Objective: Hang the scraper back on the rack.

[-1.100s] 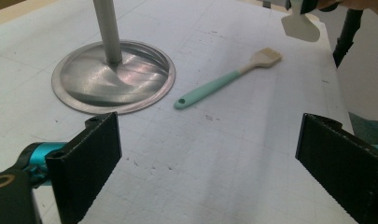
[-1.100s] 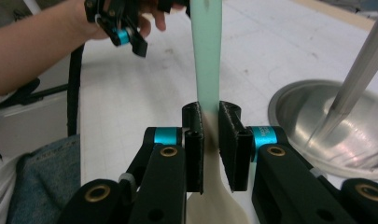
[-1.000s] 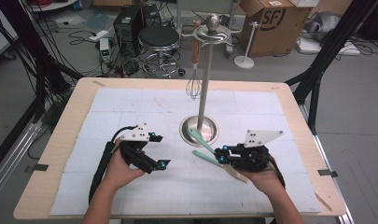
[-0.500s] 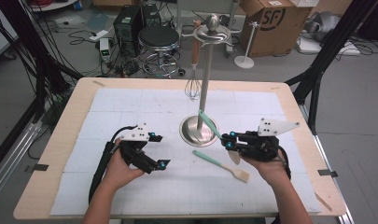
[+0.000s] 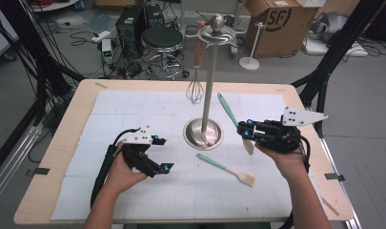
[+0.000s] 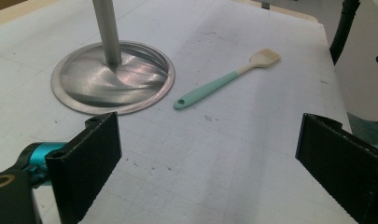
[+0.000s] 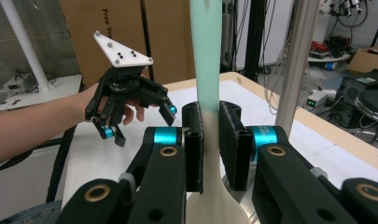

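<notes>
Hanging utensils on the rack point(image 5: 210, 81): whisk point(image 5: 195, 86) already up on a hook. Spatula point(image 5: 227, 109) clamped in the right claw point(image 5: 243, 132), handle up, raised beside the pole, not yet hooked. Brush point(image 5: 226, 169) left lying on the bench point(image 5: 86, 90) near the base. Left claw point(image 5: 164, 155) spread apart, empty, low over the bench.

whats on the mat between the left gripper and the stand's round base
Nothing: that stretch of white mat is bare. The left gripper view shows it past the open left gripper up to the base; the brush lies off to the side.
</notes>
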